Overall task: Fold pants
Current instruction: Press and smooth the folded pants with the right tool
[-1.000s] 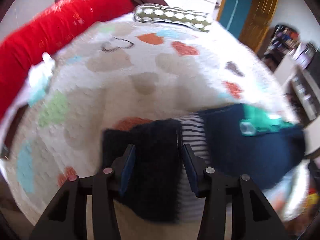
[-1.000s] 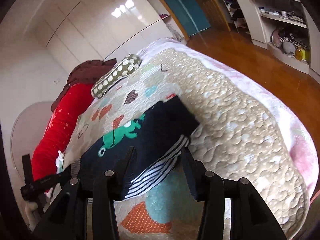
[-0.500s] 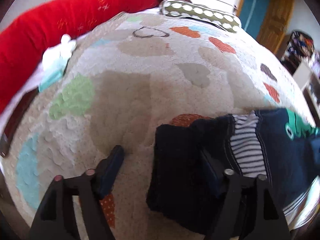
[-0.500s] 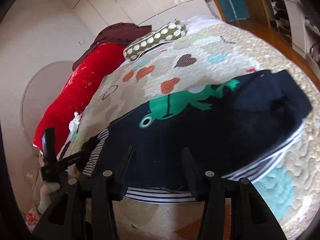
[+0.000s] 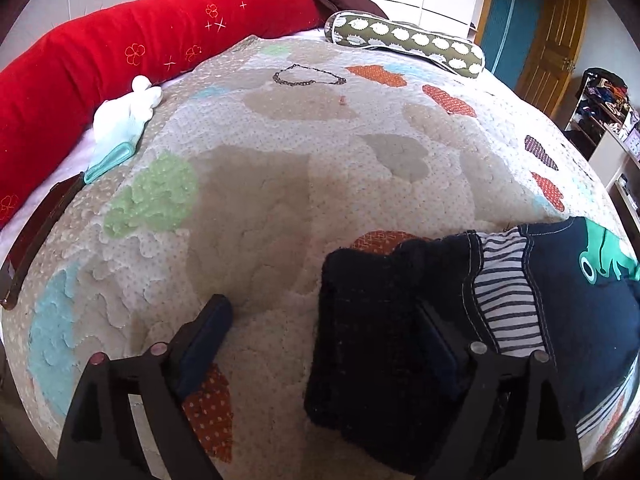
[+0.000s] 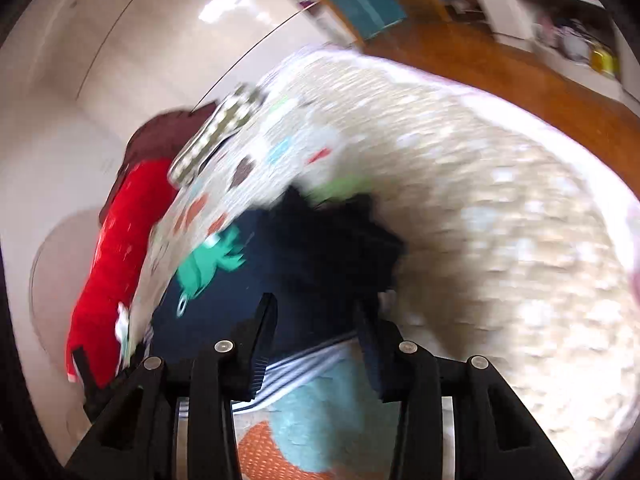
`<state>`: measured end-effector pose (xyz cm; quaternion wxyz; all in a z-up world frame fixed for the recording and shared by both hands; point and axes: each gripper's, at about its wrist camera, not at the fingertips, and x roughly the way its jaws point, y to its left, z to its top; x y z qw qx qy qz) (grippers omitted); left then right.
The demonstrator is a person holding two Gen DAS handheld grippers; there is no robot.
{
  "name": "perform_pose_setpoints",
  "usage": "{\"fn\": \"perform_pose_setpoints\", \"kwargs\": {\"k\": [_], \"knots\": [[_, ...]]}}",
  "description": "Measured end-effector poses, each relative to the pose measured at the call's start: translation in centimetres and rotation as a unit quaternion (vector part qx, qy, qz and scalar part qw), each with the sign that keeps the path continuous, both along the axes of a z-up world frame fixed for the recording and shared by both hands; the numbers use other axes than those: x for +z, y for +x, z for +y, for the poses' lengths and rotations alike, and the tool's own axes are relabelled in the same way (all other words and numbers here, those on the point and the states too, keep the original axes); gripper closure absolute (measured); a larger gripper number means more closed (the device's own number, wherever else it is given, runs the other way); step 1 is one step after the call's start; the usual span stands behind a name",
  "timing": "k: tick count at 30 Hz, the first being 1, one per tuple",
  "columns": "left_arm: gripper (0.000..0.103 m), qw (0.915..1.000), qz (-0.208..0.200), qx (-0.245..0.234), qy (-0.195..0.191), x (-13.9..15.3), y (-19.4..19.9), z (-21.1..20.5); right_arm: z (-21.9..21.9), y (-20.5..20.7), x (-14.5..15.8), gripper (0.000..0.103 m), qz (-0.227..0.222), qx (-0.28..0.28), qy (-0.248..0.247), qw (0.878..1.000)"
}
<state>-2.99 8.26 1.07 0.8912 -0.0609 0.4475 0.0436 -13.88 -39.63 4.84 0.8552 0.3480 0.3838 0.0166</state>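
Dark navy pants (image 5: 576,292) with a green frog patch (image 5: 608,252) and a striped lining lie on the quilted bedspread (image 5: 280,184). The fuzzy dark end of the pants (image 5: 372,344) lies between the fingers of my left gripper (image 5: 324,328), which is wide open. In the blurred right wrist view the pants (image 6: 304,264) lie just ahead of my right gripper (image 6: 316,328), which is open over their striped edge (image 6: 312,360).
A red bolster (image 5: 120,52) and a green patterned pillow (image 5: 404,40) lie at the head of the bed. A white and teal cloth (image 5: 120,128) lies at the left edge. Wooden floor (image 6: 520,68) and shelves lie beyond the bed's right side.
My left gripper has opened wide, let go of the dark end of the pants and shifted left. My right gripper has swung quickly, staying open over the pants.
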Motion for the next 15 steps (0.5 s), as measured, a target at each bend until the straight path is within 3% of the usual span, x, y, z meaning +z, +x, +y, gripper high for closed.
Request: {"fn": "perform_pose_setpoints", "kwargs": {"k": [2, 6, 10, 12, 14, 15], "knots": [[0.014, 1.0000, 0.002, 0.001, 0.007, 0.3, 0.0, -0.1, -0.9, -1.6, 0.7, 0.042, -0.002, -0.042, -0.041, 0.998], [0.017, 0.9986, -0.009, -0.001, 0.052, 2.4, -1.7, -1.0, -2.5, -4.2, 1.4, 0.042, -0.020, -0.058, -0.030, 0.998], [0.017, 0.9939, -0.066, -0.014, 0.087, 6.1, -5.8, -2.3, -4.1, -5.9, 2.8, 0.042, -0.033, -0.072, -0.051, 0.996], [0.017, 0.9866, -0.114, -0.011, 0.117, 8.4, -8.1, -3.2, -4.3, -6.5, 3.2, 0.042, -0.041, -0.076, -0.059, 0.995], [0.016, 0.9739, -0.171, -0.011, 0.149, 10.8, -10.3, -4.4, -3.9, -6.7, 3.8, 0.042, -0.047, -0.077, -0.071, 0.993], [0.010, 0.9676, -0.194, -0.013, 0.162, 11.9, -11.0, -5.0, -3.4, -6.6, 4.2, 0.042, -0.047, -0.077, -0.079, 0.993]]}}
